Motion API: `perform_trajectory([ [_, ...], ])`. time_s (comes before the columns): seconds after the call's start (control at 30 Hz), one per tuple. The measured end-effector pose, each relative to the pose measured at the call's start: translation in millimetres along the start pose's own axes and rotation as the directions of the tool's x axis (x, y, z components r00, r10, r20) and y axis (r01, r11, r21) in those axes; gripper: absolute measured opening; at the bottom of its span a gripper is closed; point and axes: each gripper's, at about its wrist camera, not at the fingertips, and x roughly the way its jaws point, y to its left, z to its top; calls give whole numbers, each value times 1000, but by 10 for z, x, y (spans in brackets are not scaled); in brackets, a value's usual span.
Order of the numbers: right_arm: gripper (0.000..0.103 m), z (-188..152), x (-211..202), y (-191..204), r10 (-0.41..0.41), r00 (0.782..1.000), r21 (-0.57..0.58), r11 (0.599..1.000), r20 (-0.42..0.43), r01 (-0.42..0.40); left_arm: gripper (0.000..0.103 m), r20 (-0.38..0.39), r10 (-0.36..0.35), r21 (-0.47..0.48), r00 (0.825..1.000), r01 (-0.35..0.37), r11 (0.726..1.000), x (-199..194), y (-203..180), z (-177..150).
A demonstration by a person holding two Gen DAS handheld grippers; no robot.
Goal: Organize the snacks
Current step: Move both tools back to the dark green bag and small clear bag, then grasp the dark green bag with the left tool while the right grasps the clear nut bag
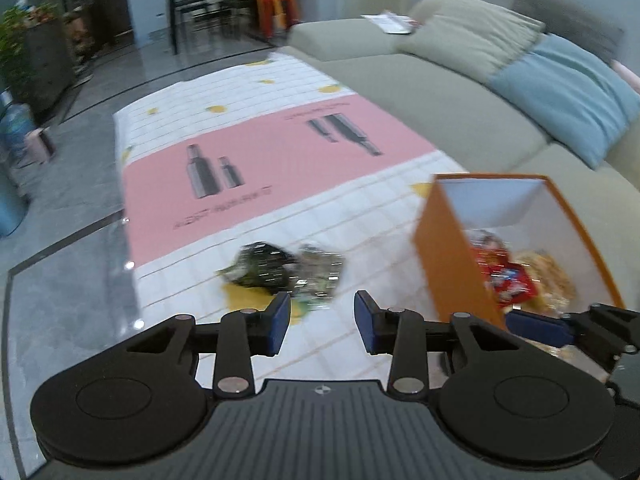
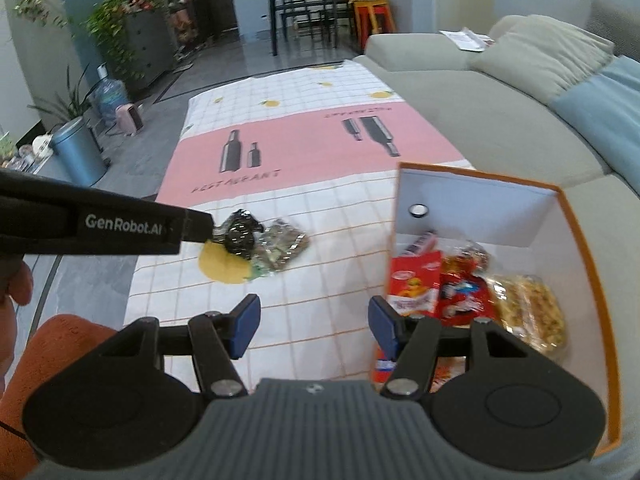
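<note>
Blue-padded fingers of the left gripper (image 1: 322, 322) stand partly apart with nothing between them, above the checked cloth (image 1: 256, 80). Ahead, near the cloth's left edge, lie two crinkly foil snack packets (image 1: 284, 270), one dark, one silvery. Only the right wrist view shows the right gripper (image 2: 314, 326), fingers moderately apart and empty, beside the orange cardboard box (image 2: 588, 260) holding glossy red packets (image 2: 440, 288).
</note>
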Motion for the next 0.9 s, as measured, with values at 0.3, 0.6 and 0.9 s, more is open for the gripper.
perform_trajectory([
  [0.3,59,124,465,349,-3,1000,-95,995,-20,1,46,-26,-34,-104,999,31,994,236,581,-95],
  [0.6,61,329,1083,468,30,997,-176,984,-64,-41,64,-63,-104,-174,993,91,980,733,849,-45],
  [0.9,62,507,1611,383,-25,995,-154,988,-99,9,68,-87,-149,-291,985,118,949,1291,905,71],
])
